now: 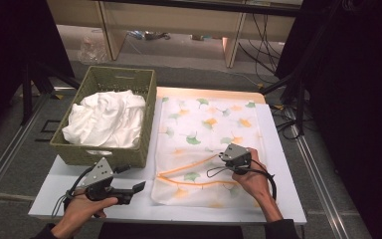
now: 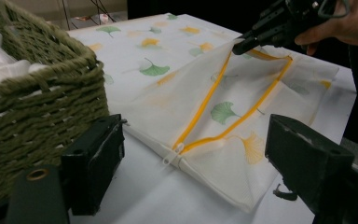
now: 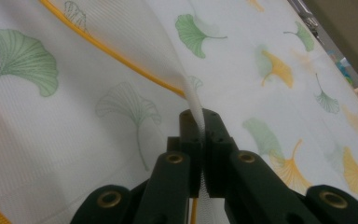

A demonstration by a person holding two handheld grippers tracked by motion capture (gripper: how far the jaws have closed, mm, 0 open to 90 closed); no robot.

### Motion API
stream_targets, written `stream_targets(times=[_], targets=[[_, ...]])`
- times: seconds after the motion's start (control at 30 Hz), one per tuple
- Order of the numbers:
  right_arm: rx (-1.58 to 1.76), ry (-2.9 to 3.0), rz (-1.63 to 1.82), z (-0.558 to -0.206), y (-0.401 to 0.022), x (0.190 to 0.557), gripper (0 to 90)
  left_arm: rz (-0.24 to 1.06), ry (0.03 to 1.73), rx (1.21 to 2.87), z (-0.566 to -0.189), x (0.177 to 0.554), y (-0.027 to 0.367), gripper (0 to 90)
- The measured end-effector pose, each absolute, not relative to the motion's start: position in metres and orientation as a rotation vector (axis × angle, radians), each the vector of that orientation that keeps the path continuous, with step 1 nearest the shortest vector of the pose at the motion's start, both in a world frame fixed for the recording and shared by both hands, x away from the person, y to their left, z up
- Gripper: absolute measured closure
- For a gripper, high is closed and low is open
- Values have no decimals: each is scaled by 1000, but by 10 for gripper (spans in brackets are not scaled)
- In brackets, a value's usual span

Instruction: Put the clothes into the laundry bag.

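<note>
Writing: none readable on the mesh laundry bag point(image 1: 206, 144), the basket or the grippers; the bag carries only a print of green and yellow ginkgo leaves.
Mesh laundry bag: lies flat on the white table point(image 1: 283, 169), just right of the wicker basket point(image 1: 146, 99); its orange zipper point(image 2: 205, 105) stands open in a long V, with the white pull tab point(image 2: 171, 156) at the end nearest the left gripper.
Right gripper point(image 2: 242, 46): jaws pressed together on a fold of the bag's mesh at the edge of the zipper opening, lifting it into a small peak above the table; in the right gripper view the white fabric runs down between the closed pads.
Right hand point(image 1: 253, 177): comes in from the bottom, wrapped around the gripper body, jaws pointing forward and left over the bag.
Left gripper point(image 1: 140, 187): jaws spread wide, nothing between them; held low over the table by the basket's front corner, pointing right toward the zipper's closed end.
Left hand point(image 1: 82, 206): grips the handle from below, forearm entering at the lower left.
Wicker basket: green weave, filled with crumpled white cloth point(image 1: 107, 119).
</note>
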State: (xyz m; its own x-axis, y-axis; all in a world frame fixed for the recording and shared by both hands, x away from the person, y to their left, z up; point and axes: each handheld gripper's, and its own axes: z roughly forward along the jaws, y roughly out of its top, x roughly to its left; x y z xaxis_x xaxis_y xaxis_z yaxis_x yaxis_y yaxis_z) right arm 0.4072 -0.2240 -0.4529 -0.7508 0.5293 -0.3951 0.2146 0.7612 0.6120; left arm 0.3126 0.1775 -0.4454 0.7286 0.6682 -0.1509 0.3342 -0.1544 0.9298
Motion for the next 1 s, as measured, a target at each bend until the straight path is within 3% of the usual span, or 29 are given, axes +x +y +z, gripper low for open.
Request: stream_targets(times=[0.4, 0.53, 0.73, 1.0], targets=[[501, 2342, 770, -438, -228, 410, 890, 416, 868, 1706, -404, 331, 203, 201], [503, 2330, 777, -435, -227, 411, 890, 508, 854, 1722, -377, 343, 212, 197], [494, 2342, 774, -428, -223, 411, 889, 640, 903, 1777, -355, 384, 231, 196], [485, 2347, 778, -427, -223, 411, 886, 626, 1018, 1826, -352, 430, 248, 196]])
